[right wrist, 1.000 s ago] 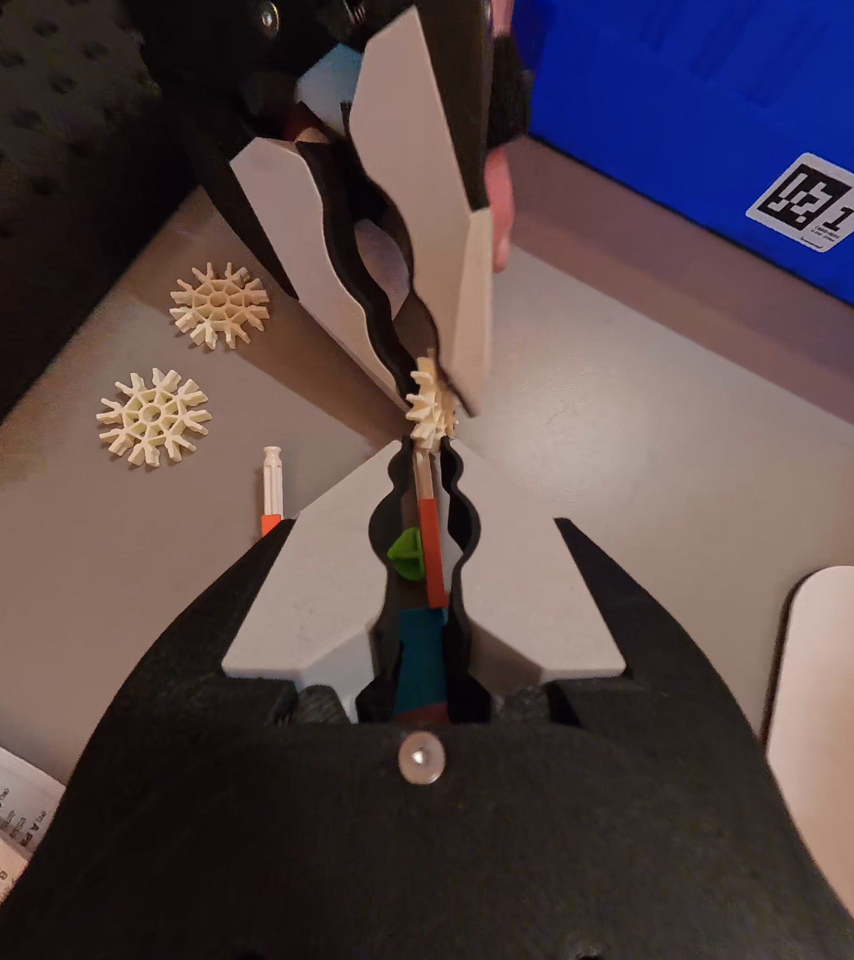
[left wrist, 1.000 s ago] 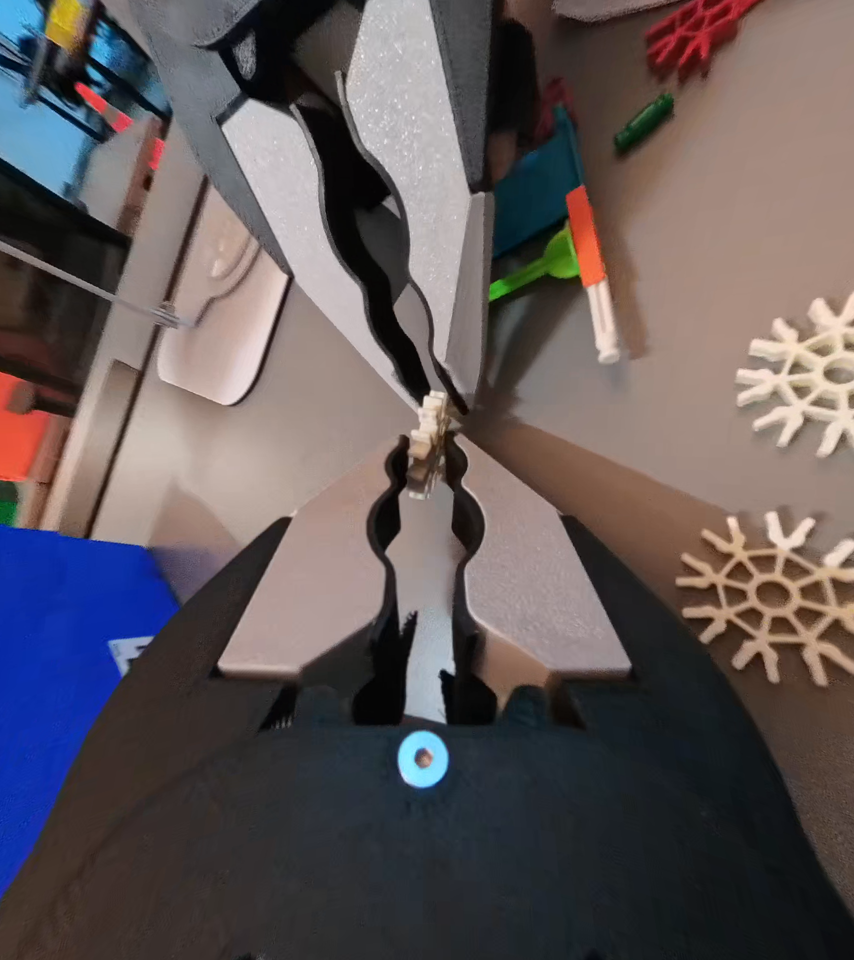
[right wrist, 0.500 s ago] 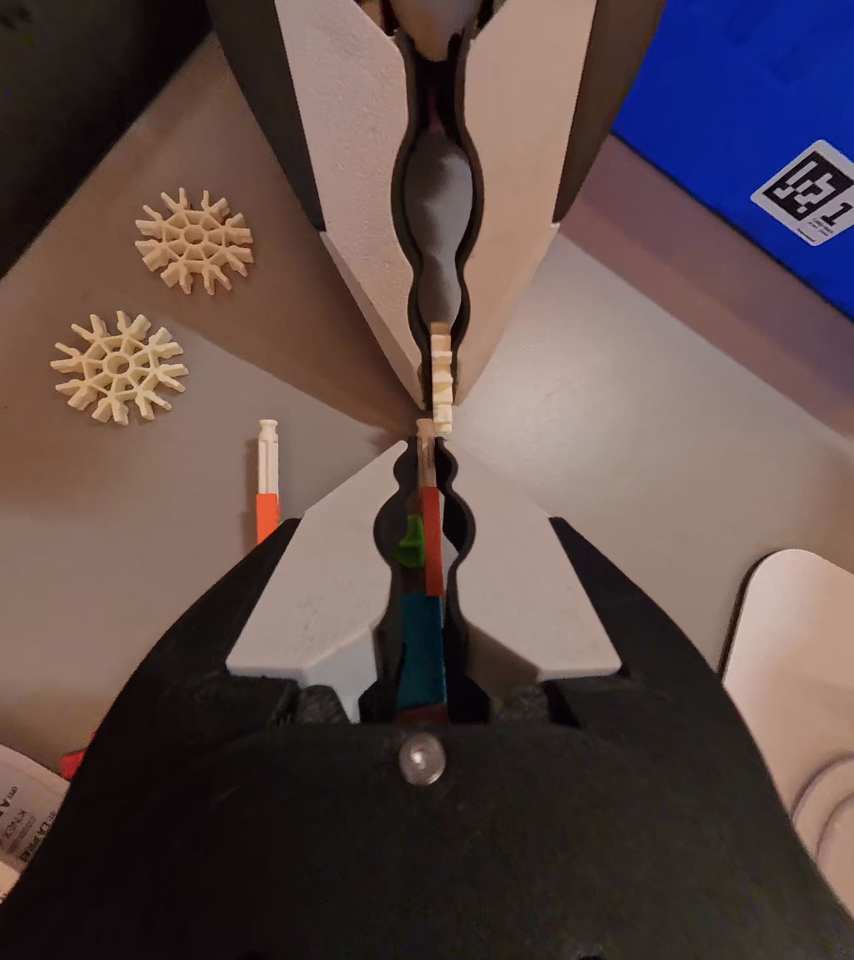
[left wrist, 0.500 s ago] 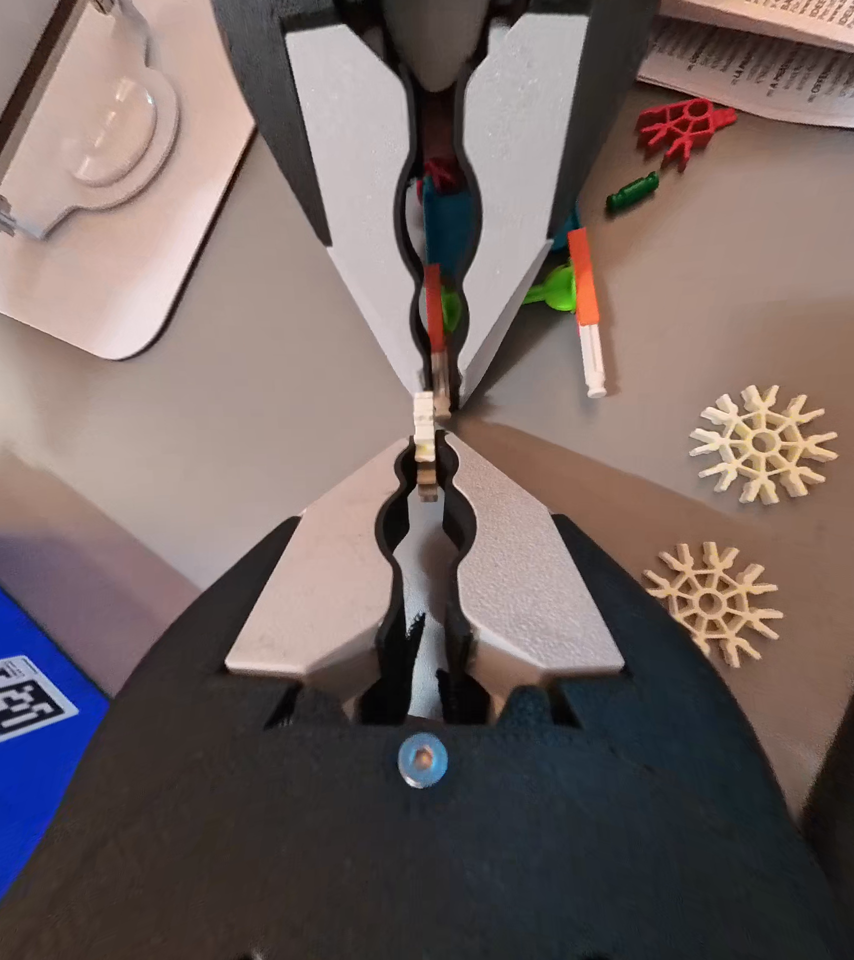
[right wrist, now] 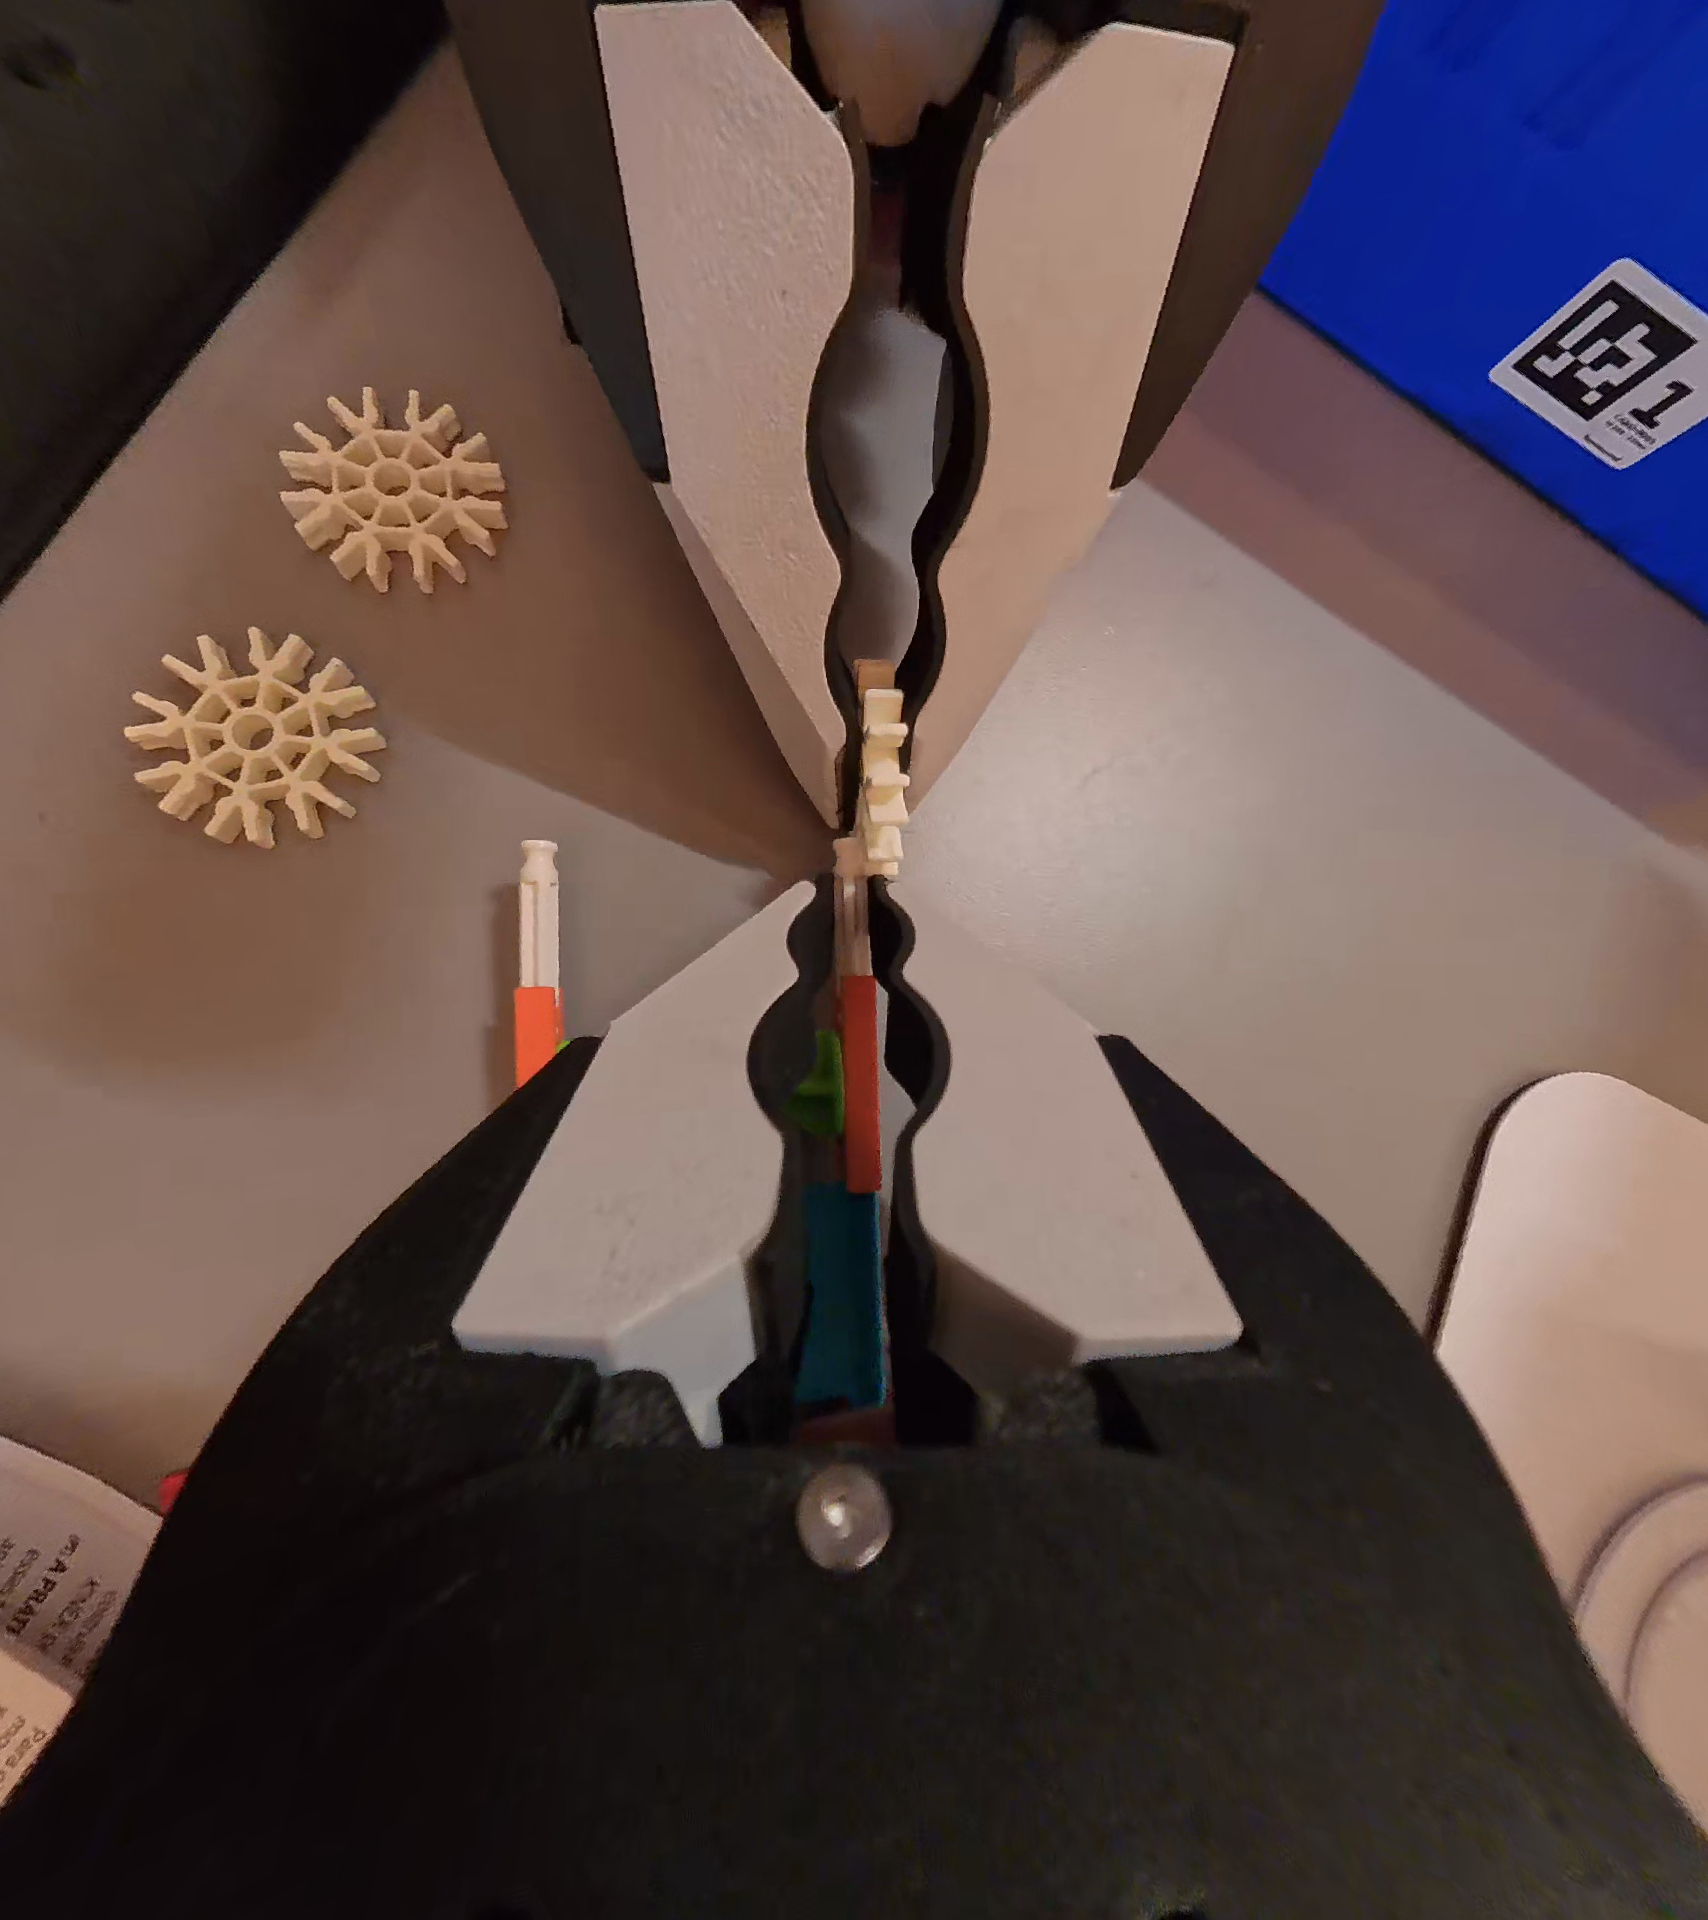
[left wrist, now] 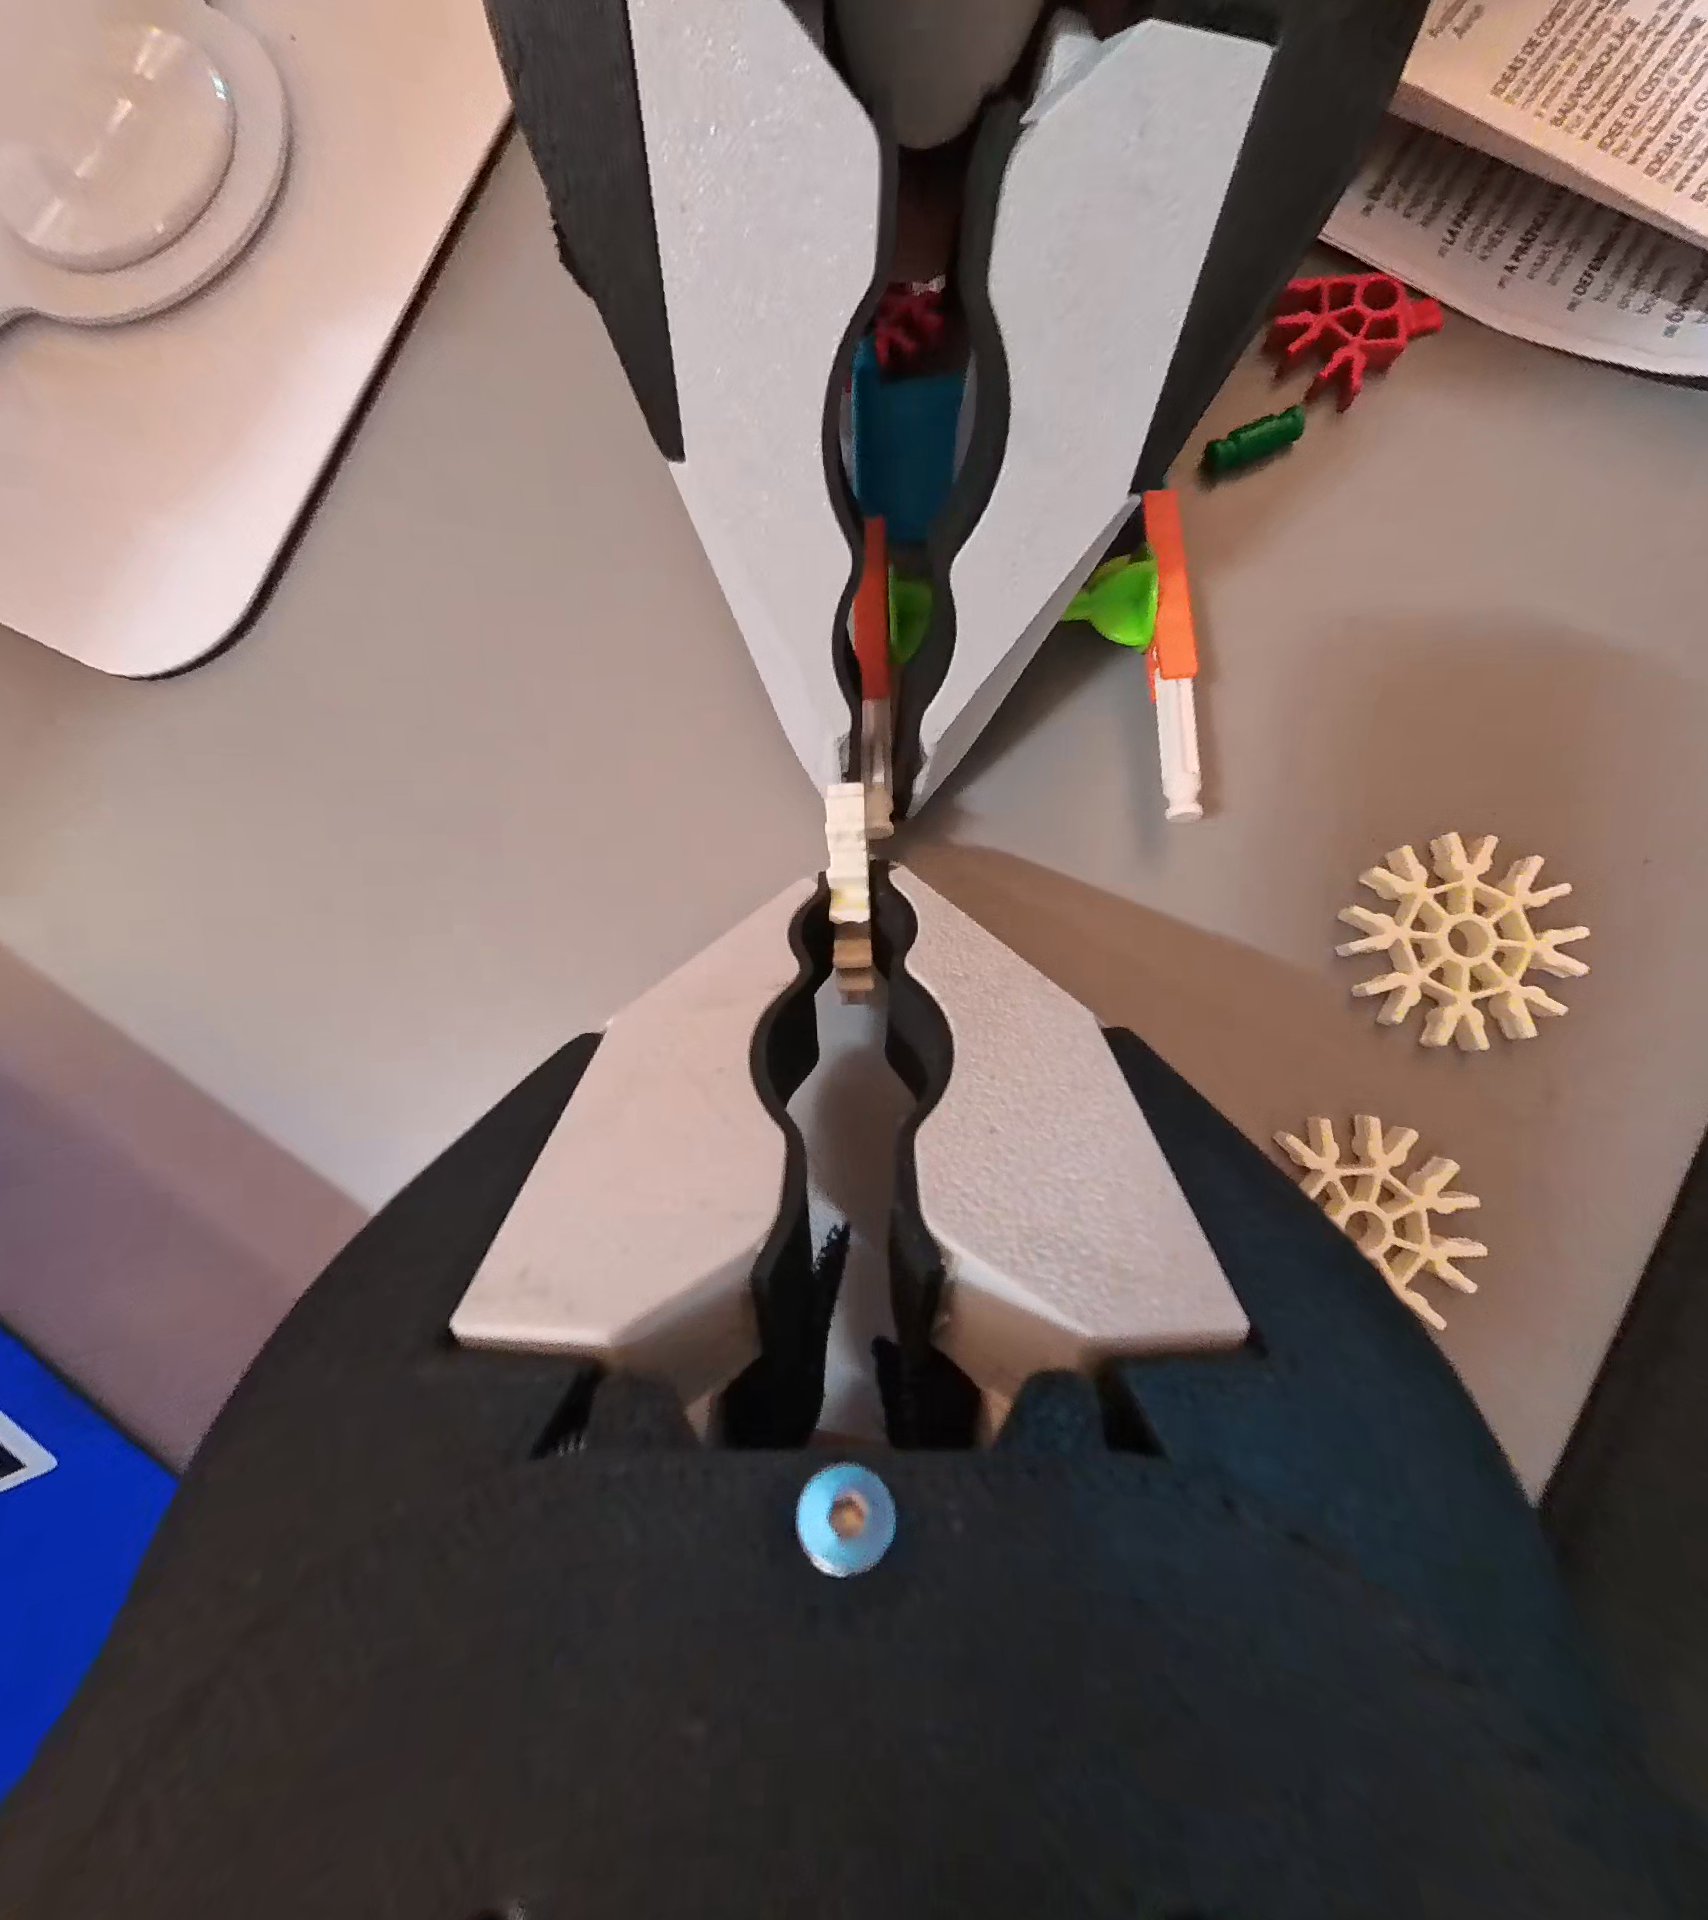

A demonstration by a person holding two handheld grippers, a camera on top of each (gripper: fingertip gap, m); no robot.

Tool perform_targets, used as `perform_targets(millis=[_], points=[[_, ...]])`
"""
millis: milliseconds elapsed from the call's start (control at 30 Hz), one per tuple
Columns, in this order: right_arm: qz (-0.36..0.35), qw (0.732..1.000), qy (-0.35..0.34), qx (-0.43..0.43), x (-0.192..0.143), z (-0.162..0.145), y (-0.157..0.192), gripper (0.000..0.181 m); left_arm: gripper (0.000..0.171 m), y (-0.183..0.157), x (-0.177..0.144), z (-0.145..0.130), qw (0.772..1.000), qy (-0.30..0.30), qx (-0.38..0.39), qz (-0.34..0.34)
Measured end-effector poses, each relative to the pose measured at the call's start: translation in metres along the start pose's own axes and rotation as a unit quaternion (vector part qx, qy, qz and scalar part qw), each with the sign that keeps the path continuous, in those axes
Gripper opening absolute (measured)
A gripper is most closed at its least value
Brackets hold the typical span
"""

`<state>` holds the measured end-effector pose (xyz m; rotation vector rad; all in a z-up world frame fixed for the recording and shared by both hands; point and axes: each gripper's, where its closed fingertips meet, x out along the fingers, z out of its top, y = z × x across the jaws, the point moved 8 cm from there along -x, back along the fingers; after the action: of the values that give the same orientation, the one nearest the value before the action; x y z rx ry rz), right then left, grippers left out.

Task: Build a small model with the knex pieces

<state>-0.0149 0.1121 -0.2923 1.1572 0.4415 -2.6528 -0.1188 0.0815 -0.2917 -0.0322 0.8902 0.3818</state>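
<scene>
My left gripper is shut on a cream snowflake connector, seen edge-on. My right gripper faces it tip to tip and is shut on a rod assembly. The assembly has a white rod tip, an orange-red sleeve, a green clip and a teal piece. The rod tip lies against the side of the connector's rim. The right gripper fills the top of the left wrist view, and the left gripper fills the top of the right wrist view.
On the grey table lie two cream snowflake connectors, a loose orange-and-white rod, a green clip, a dark green peg and a red connector. A printed booklet, a white plate and a blue box border the area. The tips of both grippers are at nearly the same place. Between my right fingertips and the dark green peg there is roughly 10 cm.
Both grippers have turned to face each other squarely. The connector went from face-on to edge-on, and the rod tip has come up against its rim.
</scene>
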Motion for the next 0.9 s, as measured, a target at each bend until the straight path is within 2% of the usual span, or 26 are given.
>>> perform_targets(millis=[467,900], points=[[0.002,0.999,-0.007,0.041,0.001,-0.0016,-0.0052,0.007,0.004,-0.0002,0.0014,0.0002,1.0,-0.005,0.003,0.012],[-0.028,0.999,0.018,-0.027,0.0025,0.0043,-0.0005,0.011,0.004,-0.0044,0.002,0.0011,0.999,-0.007,0.033,0.021]])
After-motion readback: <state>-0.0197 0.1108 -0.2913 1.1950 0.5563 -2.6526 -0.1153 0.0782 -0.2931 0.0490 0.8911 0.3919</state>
